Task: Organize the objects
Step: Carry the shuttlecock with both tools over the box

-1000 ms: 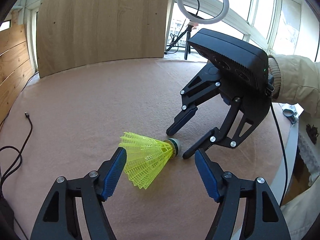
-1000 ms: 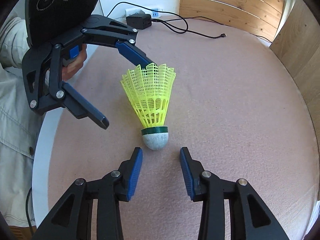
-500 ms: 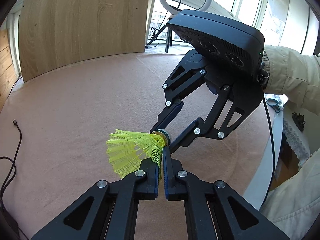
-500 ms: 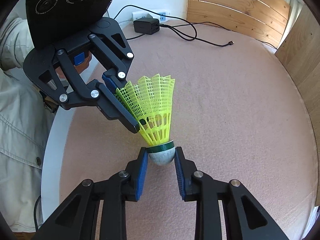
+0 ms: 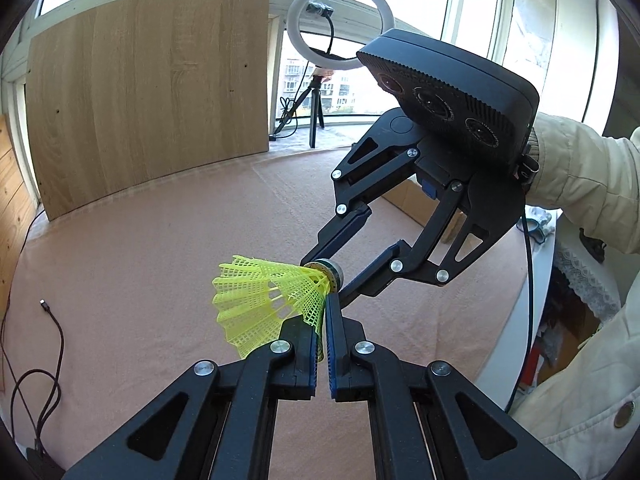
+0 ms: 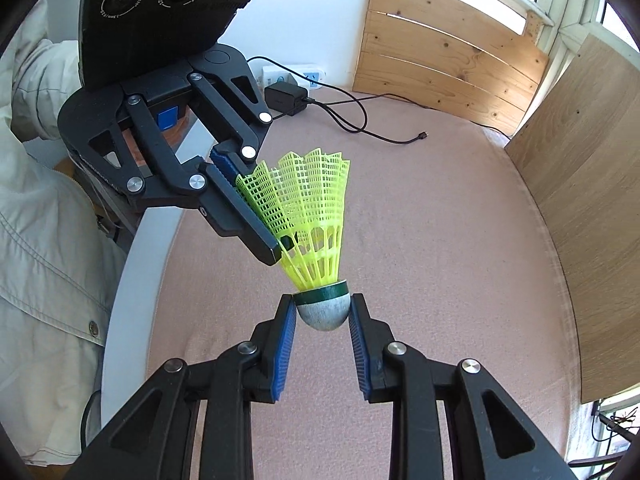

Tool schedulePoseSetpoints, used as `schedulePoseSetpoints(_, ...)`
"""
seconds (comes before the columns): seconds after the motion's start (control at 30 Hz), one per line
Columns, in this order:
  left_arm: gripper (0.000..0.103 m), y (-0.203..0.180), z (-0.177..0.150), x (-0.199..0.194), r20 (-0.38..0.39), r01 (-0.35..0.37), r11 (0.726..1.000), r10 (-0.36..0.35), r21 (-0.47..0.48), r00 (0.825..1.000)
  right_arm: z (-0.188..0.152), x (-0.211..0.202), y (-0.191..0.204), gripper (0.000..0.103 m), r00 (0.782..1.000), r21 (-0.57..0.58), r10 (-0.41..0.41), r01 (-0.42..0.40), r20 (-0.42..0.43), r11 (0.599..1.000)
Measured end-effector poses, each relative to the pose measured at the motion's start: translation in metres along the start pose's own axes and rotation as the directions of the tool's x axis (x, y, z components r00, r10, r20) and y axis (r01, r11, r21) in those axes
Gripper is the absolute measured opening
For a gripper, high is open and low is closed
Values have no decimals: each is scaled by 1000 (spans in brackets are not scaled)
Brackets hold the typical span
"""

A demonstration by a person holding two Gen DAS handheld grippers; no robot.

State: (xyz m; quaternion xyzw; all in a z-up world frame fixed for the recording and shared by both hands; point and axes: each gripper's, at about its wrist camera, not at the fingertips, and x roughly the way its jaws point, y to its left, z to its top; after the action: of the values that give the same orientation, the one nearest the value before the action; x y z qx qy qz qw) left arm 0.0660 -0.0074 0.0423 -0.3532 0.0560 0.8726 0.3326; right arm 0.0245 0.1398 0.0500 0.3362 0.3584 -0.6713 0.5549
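Observation:
A yellow plastic shuttlecock [image 6: 308,200] with a grey cork head [image 6: 323,314] hangs in the air above the pink tablecloth [image 6: 420,280], held from both ends. My right gripper [image 6: 323,312] is shut on the cork head, one blue pad pressing each side. My left gripper [image 5: 324,314] is shut on the lower edge of the mesh skirt [image 5: 260,304], which fans out to its left. In the left wrist view the right gripper [image 5: 322,270] comes in from the upper right. The right wrist view shows the left gripper [image 6: 276,254] reaching in from the upper left.
Wooden boards [image 5: 148,92] stand along the table's far sides. A black cable [image 5: 48,344] and a charger with a power strip [image 6: 286,98] lie on the cloth. A ring light [image 5: 342,24] stands beyond the table. The white table edge [image 6: 132,264] and a person's pale sleeve [image 5: 580,184] are close by.
Both grippers have shut on the shuttlecock, the left on the skirt and the right on the cork. Together they have lifted it off the cloth.

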Motion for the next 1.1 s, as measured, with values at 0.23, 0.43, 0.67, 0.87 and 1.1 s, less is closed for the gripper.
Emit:
schedulePoseSetpoints(0.23,3,-26,27,12,-9,15,998,-15,55,1000,-17,-23,0,24,999,29,-50,50,18,998)
schedulePoseSetpoints(0.43,3,-53,45,25,-26,42,993,-39,113,999,-41,-44,-4,24,995,67,-95,93,29,993)
schedulePoseSetpoints(0.67,3,-89,76,56,-47,86,980,-79,179,996,-80,-76,-8,24,987,126,-158,152,40,980)
schedulePoseSetpoints(0.87,3,-130,108,96,-67,137,962,-124,238,990,-129,-112,-9,24,975,193,-218,207,33,959)
schedulePoseSetpoints(1.1,3,-188,143,143,-99,207,927,-185,313,978,-194,-159,-8,24,958,270,-285,272,12,924)
